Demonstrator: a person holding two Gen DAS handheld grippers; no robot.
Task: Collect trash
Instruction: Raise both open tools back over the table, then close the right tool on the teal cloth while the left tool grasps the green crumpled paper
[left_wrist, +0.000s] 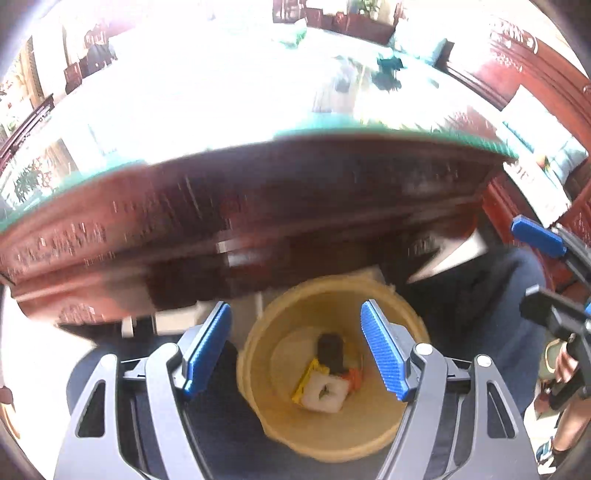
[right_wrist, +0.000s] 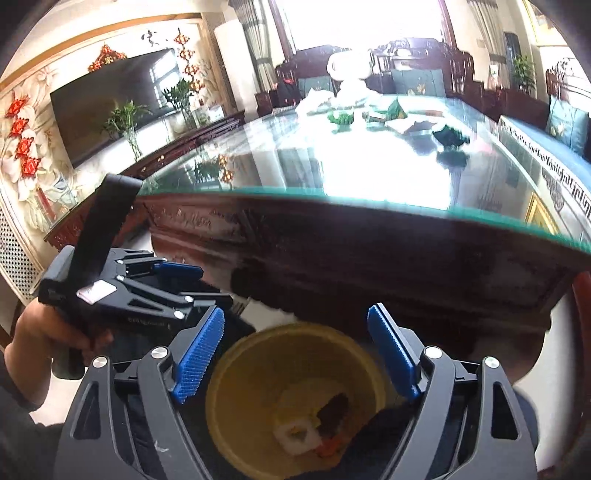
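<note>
Trash (left_wrist: 325, 376) lies in the yellow bin (left_wrist: 280, 317), below both grippers' open jaws.

The worktop (right_wrist: 369, 166) has a glossy glass sheet, mirror-bright, over dark carved wood with a polished sheen. The bin (left_wrist: 369, 295) looks like matt yellowish plastic, its wall faintly ribbed. Both the left gripper (left_wrist: 299, 347) and the right gripper (right_wrist: 295, 350) have matt dark plastic frames, shiny metal bolts, and blue pads (right_wrist: 199, 354) of finely ridged rubbery texture.
</note>
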